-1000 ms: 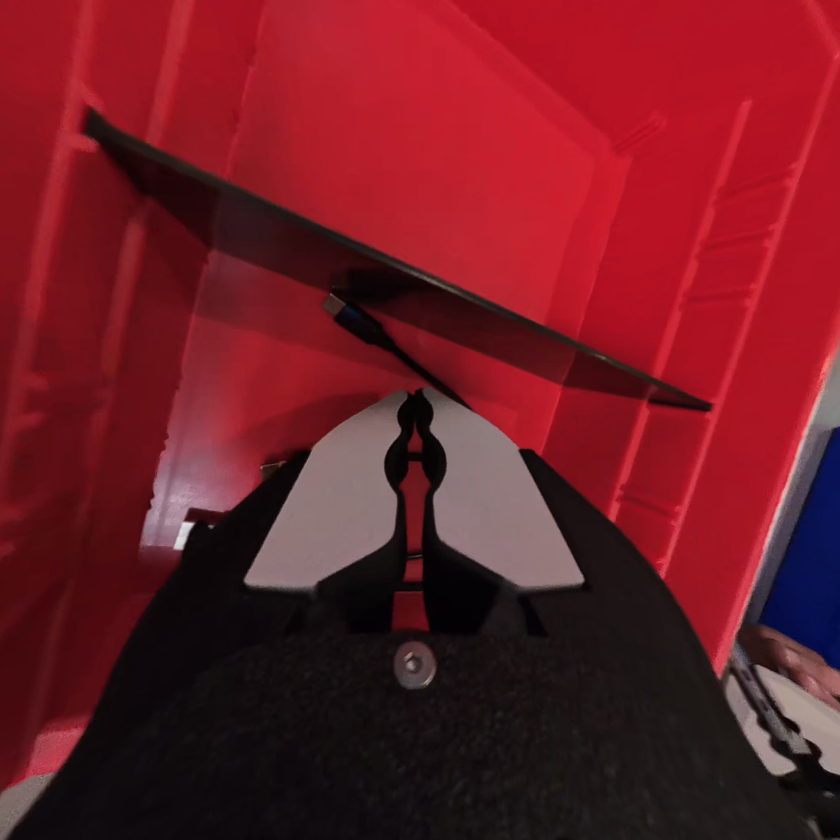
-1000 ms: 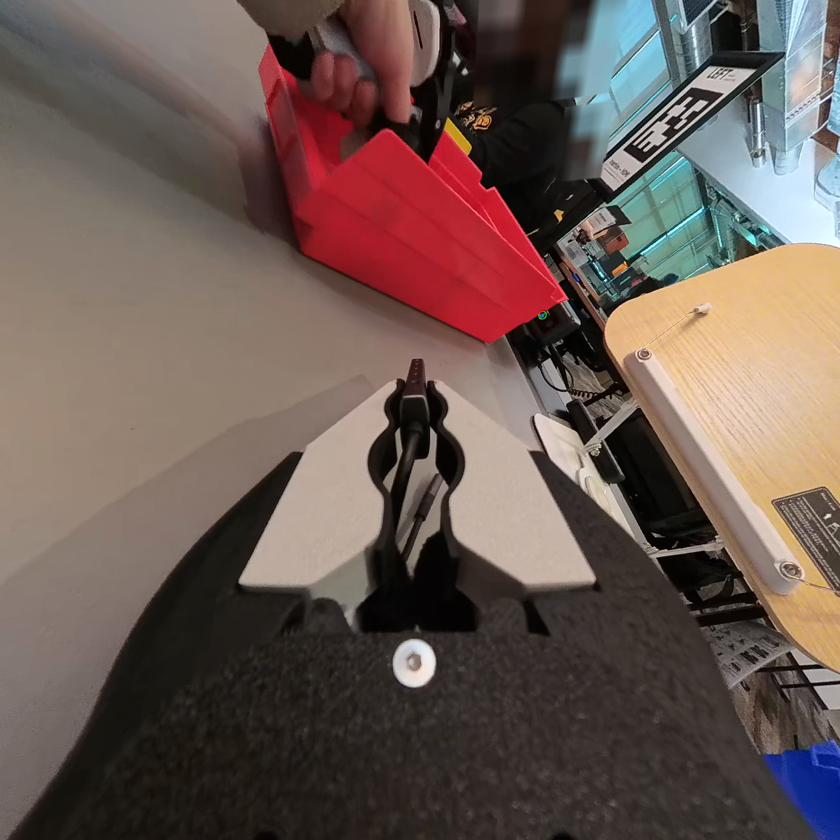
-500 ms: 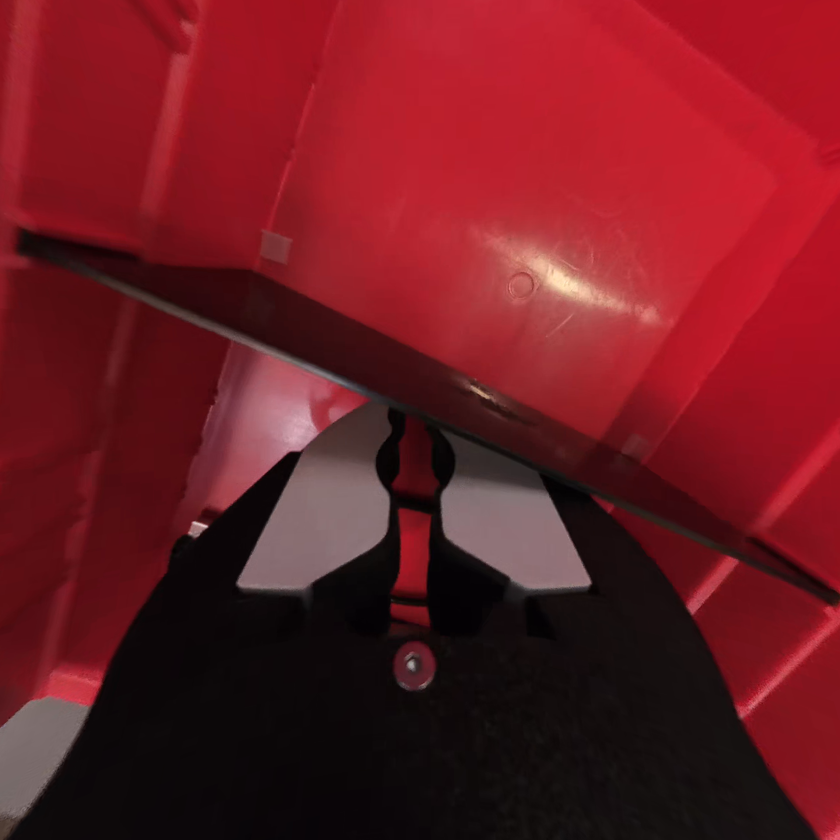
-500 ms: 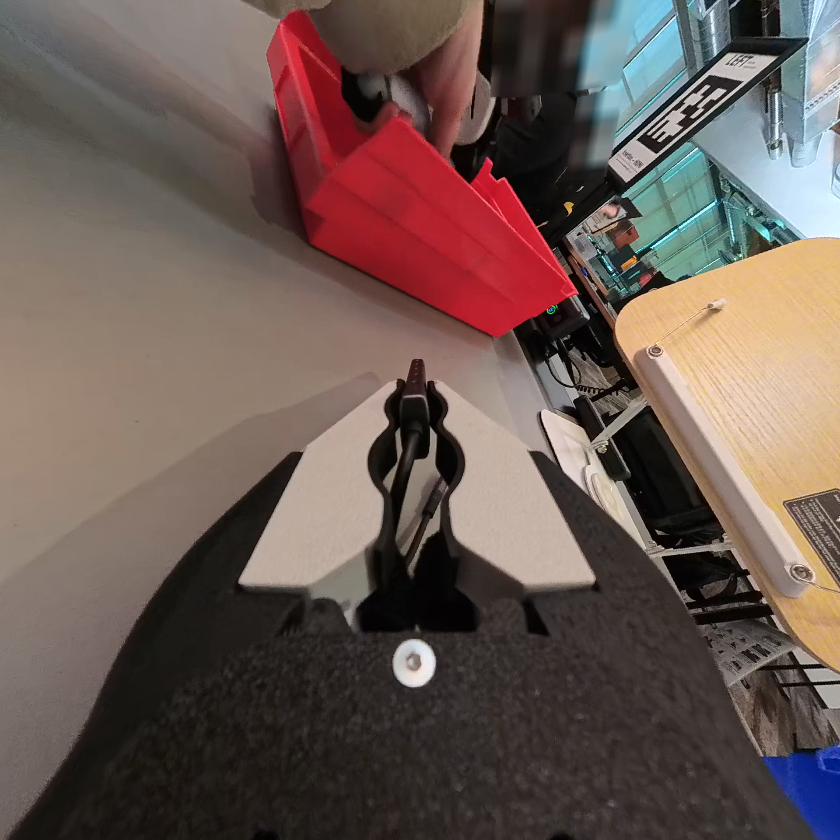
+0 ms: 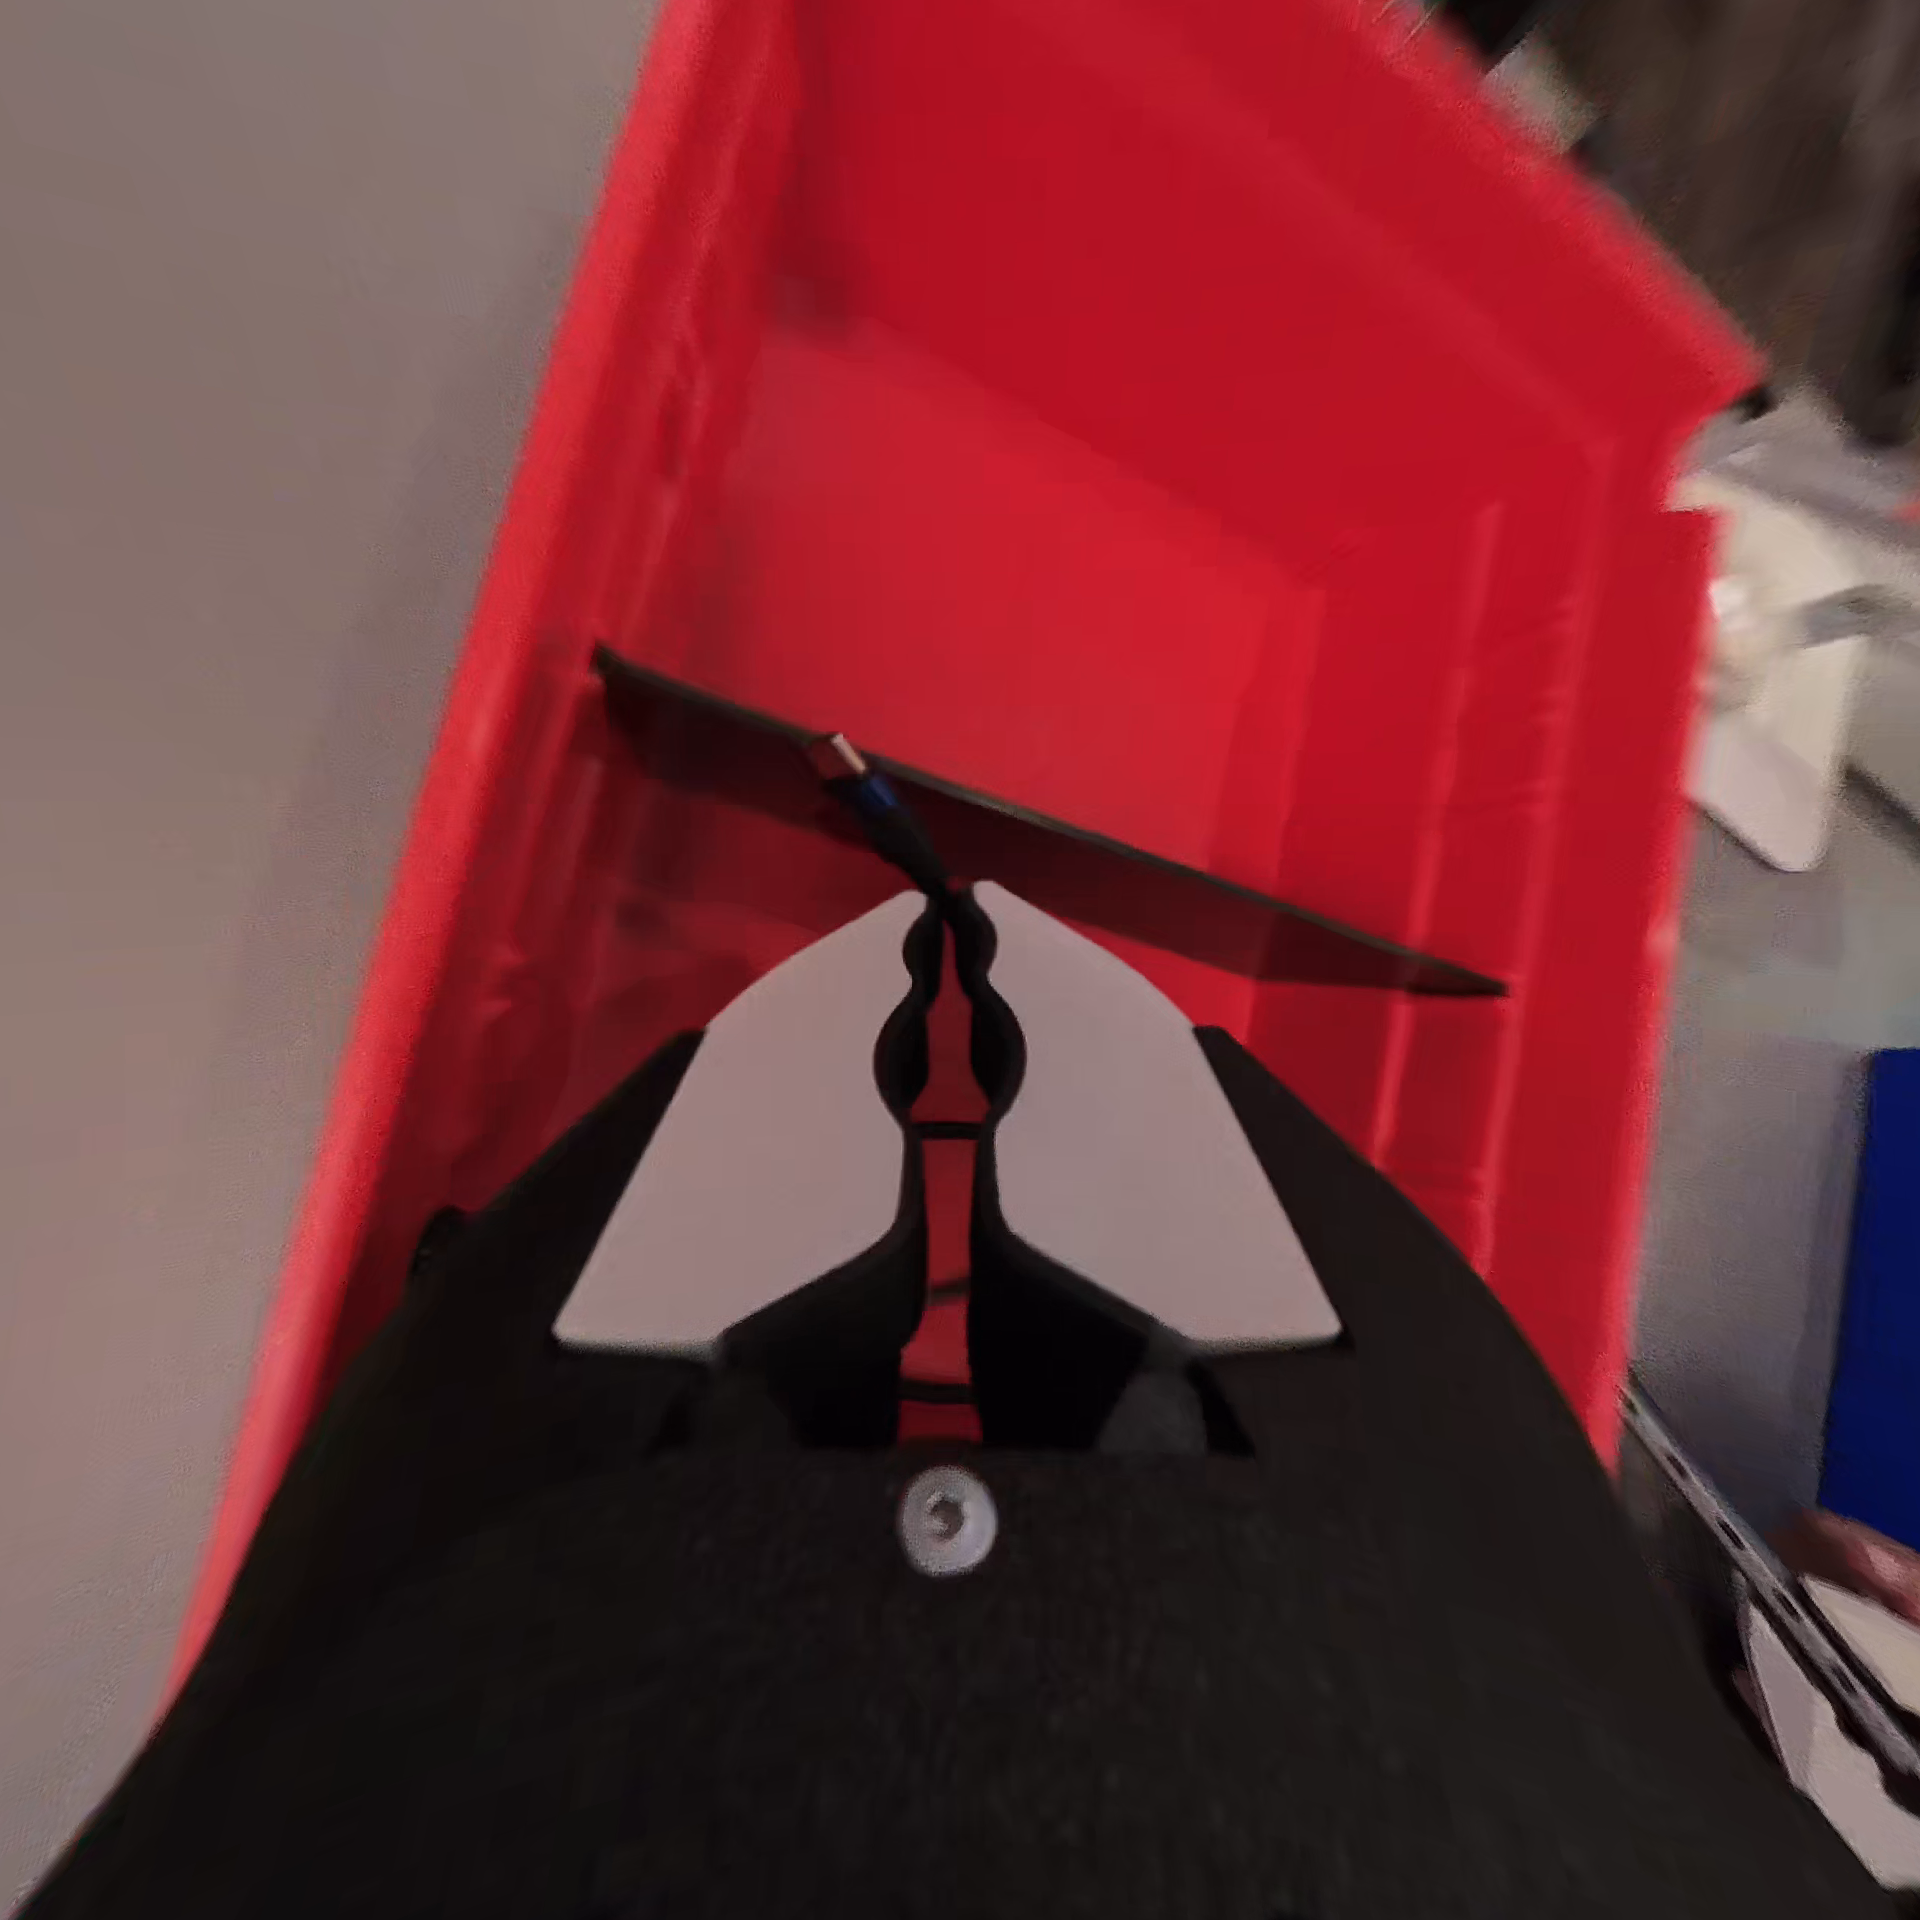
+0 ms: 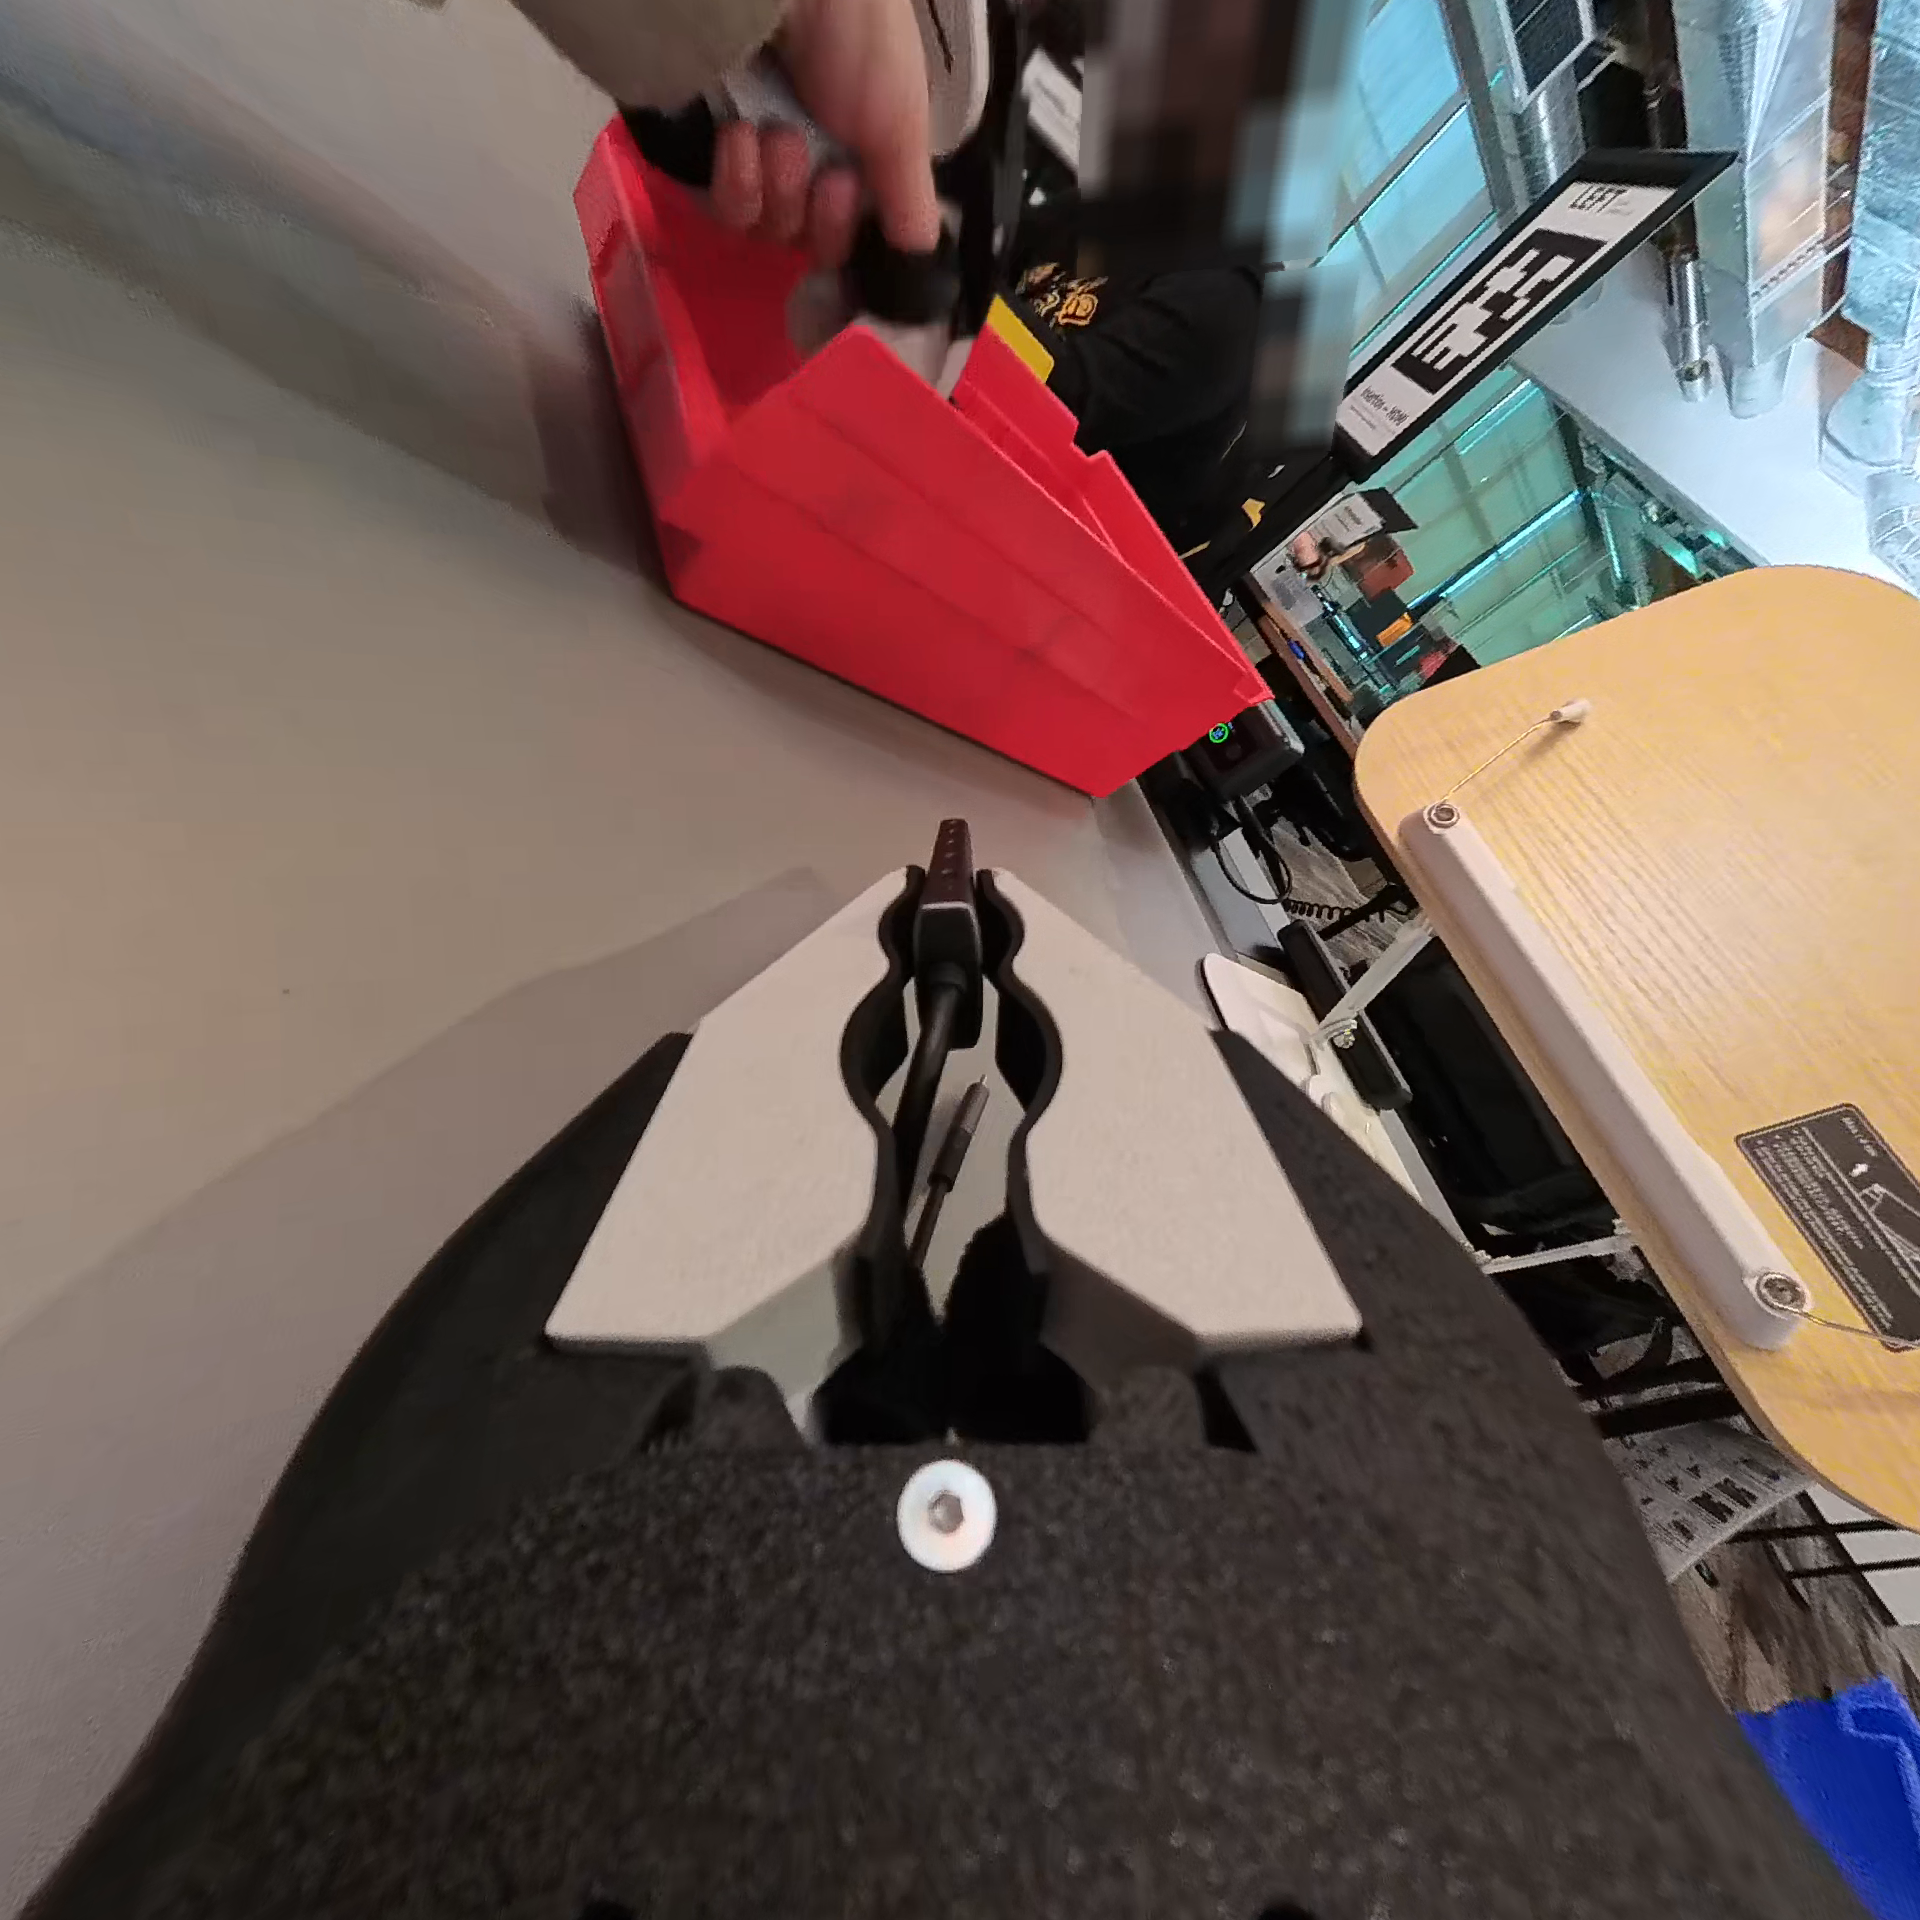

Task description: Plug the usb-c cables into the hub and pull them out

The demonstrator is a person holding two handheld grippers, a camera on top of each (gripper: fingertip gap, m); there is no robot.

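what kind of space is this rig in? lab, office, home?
Probably a shared lab or workshop, not a home. The red parts bin sits on a grey worktable, a fiducial marker sign hangs overhead, and equipment shelves with cabling stand beyond a wooden table.

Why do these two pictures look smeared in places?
Left wrist view: motion blur softens the red bin and the clutter at right; the cable plug stays fairly readable. Right wrist view: sharper, though the hand is smeared and the wide lens bends the table.
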